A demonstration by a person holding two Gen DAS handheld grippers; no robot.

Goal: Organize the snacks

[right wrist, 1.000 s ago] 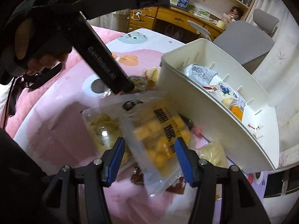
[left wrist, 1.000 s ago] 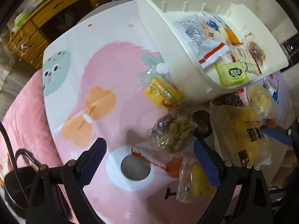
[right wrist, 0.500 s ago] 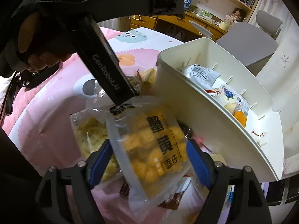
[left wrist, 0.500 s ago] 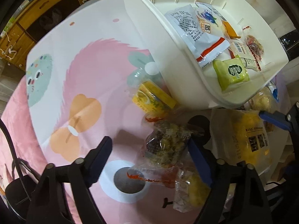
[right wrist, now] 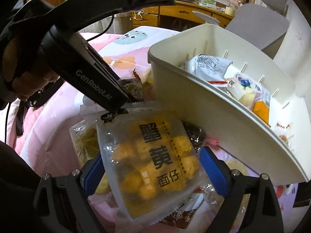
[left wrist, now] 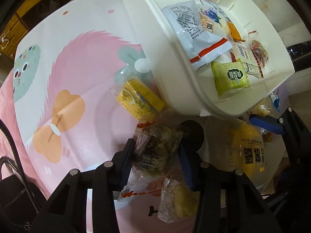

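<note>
the left gripper (left wrist: 155,161) points down at the pink cartoon tablecloth (left wrist: 77,73), its jaws closing around a clear packet of dark, seedy snack (left wrist: 158,149); the blue pads (left wrist: 183,165) sit at the packet's sides, though whether they already press it cannot be told. the right gripper (right wrist: 153,169) has its jaws opening wide, and a frosted bag of yellow egg-yolk puffs (right wrist: 153,159) lies between them with bold black characters on its face; the pads stand just beside the bag's edges rather than pinching it. in the right wrist view a hand (right wrist: 21,73) holds the left gripper's black body, which reaches down to the pile just beyond the bag's top edge. one white plastic bin (left wrist: 175,62) stands tilted just beside the pile, its near wall above the loose snacks. inside it the left wrist view shows at least five packets: one white packet with a red stripe (left wrist: 194,33), one with a blueberry print (left wrist: 210,17), one orange one (left wrist: 234,33), one green cake packet (left wrist: 231,77) and one of reddish strips (left wrist: 259,51). on the cloth lie one yellow box-shaped packet (left wrist: 140,97) against the bin's wall, one clear bag of pale yellow pieces (left wrist: 178,200) and one clear wrapper with red print (left wrist: 136,192) under the left gripper.
</note>
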